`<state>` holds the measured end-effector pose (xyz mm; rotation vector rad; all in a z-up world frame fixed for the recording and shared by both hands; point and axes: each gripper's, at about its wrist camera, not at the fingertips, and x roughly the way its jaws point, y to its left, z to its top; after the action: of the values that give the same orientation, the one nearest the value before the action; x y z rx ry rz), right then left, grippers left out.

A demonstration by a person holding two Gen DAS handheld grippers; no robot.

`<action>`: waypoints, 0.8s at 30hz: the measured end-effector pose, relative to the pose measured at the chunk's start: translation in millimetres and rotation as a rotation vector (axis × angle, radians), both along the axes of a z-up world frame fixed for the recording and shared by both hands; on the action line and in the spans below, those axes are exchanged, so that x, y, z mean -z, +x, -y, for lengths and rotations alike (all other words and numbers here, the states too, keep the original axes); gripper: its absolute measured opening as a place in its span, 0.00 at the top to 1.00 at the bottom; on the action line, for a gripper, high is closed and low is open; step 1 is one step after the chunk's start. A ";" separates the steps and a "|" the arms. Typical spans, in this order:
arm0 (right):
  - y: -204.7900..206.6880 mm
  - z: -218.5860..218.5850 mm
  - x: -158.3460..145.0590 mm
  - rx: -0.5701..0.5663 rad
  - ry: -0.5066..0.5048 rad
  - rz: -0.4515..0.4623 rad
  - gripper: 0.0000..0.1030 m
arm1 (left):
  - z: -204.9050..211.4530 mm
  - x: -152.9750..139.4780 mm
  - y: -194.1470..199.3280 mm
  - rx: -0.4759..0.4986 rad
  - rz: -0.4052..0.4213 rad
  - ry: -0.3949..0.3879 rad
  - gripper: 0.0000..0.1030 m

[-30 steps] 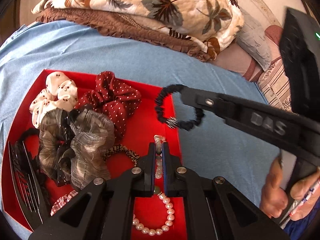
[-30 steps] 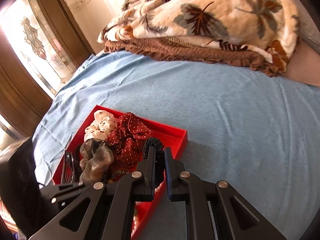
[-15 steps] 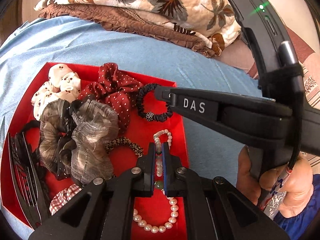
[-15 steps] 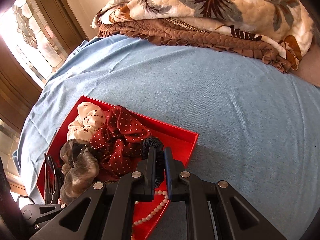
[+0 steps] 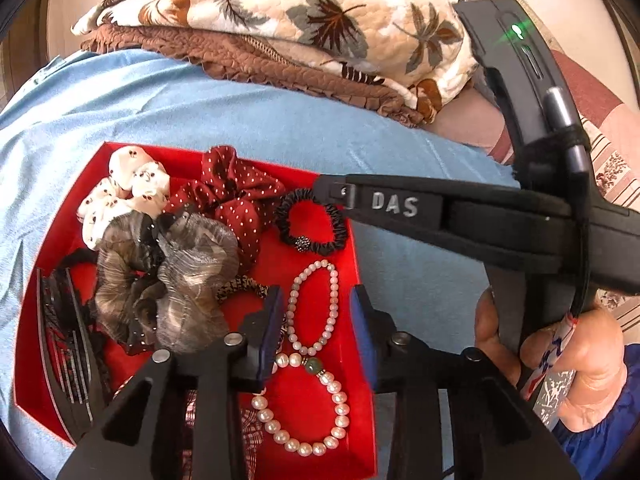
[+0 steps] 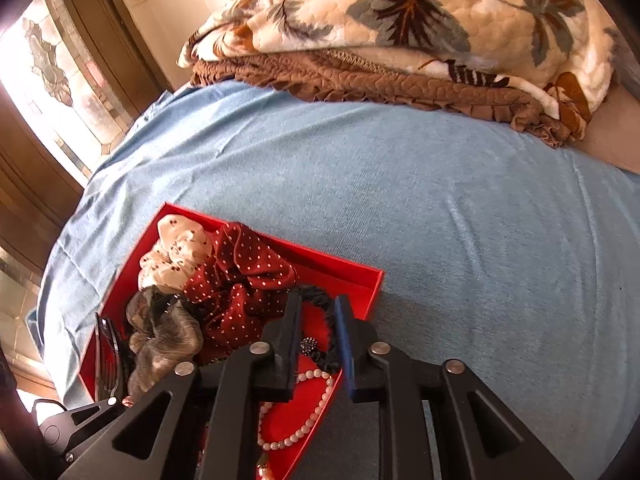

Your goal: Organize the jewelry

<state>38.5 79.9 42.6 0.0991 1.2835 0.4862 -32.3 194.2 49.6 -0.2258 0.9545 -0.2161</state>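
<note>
Two grippers work over a blue sheet (image 6: 460, 208) that spreads wide and bare beyond a red tray (image 5: 362, 420), with a leaf-print quilt (image 5: 320, 20) folded at its far edge. Scrunchies fill the tray's far end: a white one (image 5: 120, 196), a maroon dotted one (image 5: 236, 196) and a grey one (image 5: 176, 280), with a dark comb (image 5: 64, 344) along the left wall. A black hair tie (image 5: 312, 222) lies flat near the tray's right wall, its bead toward the camera. Just nearer, a pearl string (image 5: 316, 360) lies in a figure-eight running lengthwise beside that wall. Left gripper (image 5: 316, 322) hangs spread apart above the pearls, gripping nothing. Right gripper (image 6: 318, 324), lettered "DAS" in the left view, is released, its fingers astride the tie.
</note>
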 end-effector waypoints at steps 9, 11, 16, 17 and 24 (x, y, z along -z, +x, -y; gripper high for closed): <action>-40.3 33.2 -27.1 0.055 0.019 -0.008 0.67 | -50.3 -54.9 -25.1 -0.080 0.123 -0.065 0.51; -67.7 29.2 -24.8 0.009 0.013 -0.035 0.67 | -67.4 -61.9 -26.1 -0.141 0.146 -0.054 0.48; -119.6 11.7 -7.7 -0.059 -0.029 -0.084 0.67 | -99.5 -57.6 -30.8 -0.257 0.138 -0.026 0.48; -125.7 8.0 -3.3 -0.065 -0.050 -0.090 0.67 | -101.7 -57.4 -32.5 -0.266 0.141 -0.009 0.48; -140.2 -4.0 -0.5 -0.102 -0.185 -0.041 0.67 | -97.6 -62.7 -43.0 -0.287 0.194 0.129 0.42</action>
<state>-101.6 83.9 43.1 -0.1123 1.3720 0.4526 -75.3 291.8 112.3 -0.2160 0.7303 0.0860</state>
